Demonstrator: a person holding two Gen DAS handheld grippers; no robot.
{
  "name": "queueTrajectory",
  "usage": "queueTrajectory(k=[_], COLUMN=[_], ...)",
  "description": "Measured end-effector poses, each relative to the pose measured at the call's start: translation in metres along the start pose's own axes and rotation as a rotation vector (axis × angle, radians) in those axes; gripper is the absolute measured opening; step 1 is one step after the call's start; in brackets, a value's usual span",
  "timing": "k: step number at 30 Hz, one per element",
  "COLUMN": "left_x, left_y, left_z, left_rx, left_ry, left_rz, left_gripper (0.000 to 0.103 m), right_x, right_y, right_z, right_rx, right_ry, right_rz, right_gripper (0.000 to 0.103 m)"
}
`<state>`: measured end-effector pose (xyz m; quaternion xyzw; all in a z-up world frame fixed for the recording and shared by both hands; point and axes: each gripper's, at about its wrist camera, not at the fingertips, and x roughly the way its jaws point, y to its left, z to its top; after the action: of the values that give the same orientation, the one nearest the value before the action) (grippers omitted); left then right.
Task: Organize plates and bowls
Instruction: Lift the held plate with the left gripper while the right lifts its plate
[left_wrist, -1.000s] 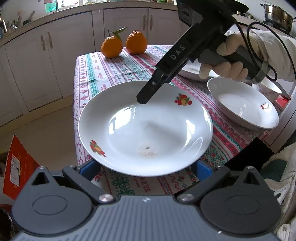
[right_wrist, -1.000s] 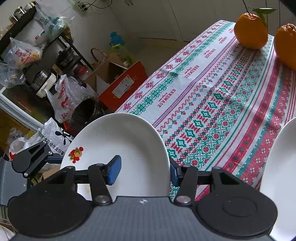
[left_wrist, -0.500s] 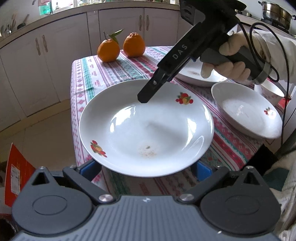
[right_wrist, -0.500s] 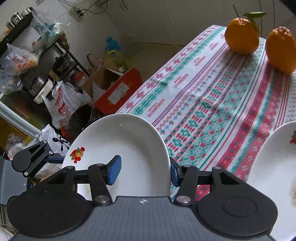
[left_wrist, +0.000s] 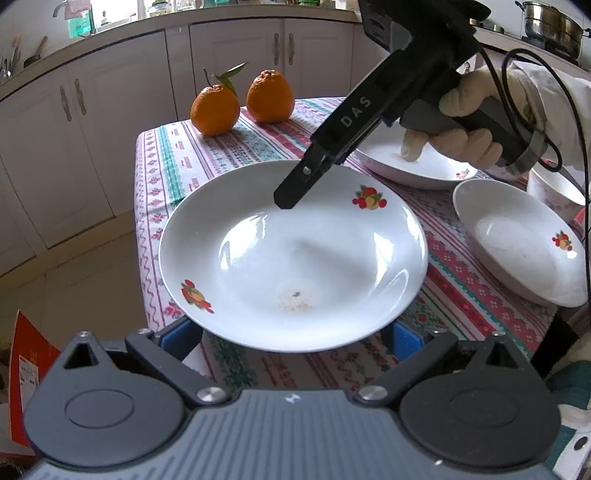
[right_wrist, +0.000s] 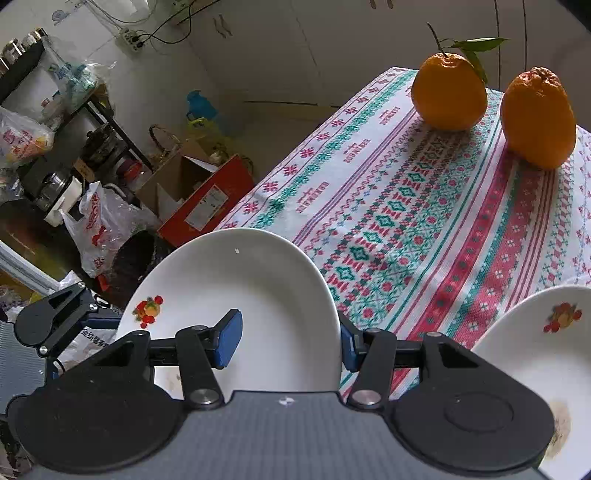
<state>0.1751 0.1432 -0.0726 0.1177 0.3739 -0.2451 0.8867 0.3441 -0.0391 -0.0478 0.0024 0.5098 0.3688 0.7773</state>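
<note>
Over the counter's (left_wrist: 173, 155) near edge, the plate (left_wrist: 291, 254) hangs level. The right gripper (right_wrist: 290, 338) has its jaws spread around the far rim, apparently gripping; the left gripper's (left_wrist: 291, 338) open jaws sit under the near rim. Glazed china: stiff, slippery, breakable, best pinched at the rim. Only the left view shows two more dishes (left_wrist: 517, 240) and the gloved hand (left_wrist: 454, 122).

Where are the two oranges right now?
In the left wrist view, the oranges sit together at the table's far end, beyond the big plate.
</note>
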Motion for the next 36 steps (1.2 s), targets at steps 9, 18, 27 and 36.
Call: queueTrajectory(k=[9,18,27,36], left_x=[0.005,0.009,0.008,-0.015], left_y=[0.005,0.006,0.006,0.002], left_z=[0.005,0.007,0.006,0.000], left_rx=[0.009,0.028,0.026,0.015], left_ry=[-0.007,-0.007,-0.012,-0.014], left_rz=[0.010,0.017,0.024,0.064], left_gripper=[0.101,0.101,0.102,0.102], right_x=[0.006,0.008,0.008,-0.018], right_y=[-0.005,-0.007,-0.005,0.013], right_z=[0.004,0.006,0.004,-0.007], right_rx=[0.002,0.009,0.006,-0.054], right_ry=[-0.004,-0.019,-0.024,-0.064], right_rz=[-0.029,-0.046,-0.042,-0.052], right_gripper=[0.059,0.060,0.070,0.100])
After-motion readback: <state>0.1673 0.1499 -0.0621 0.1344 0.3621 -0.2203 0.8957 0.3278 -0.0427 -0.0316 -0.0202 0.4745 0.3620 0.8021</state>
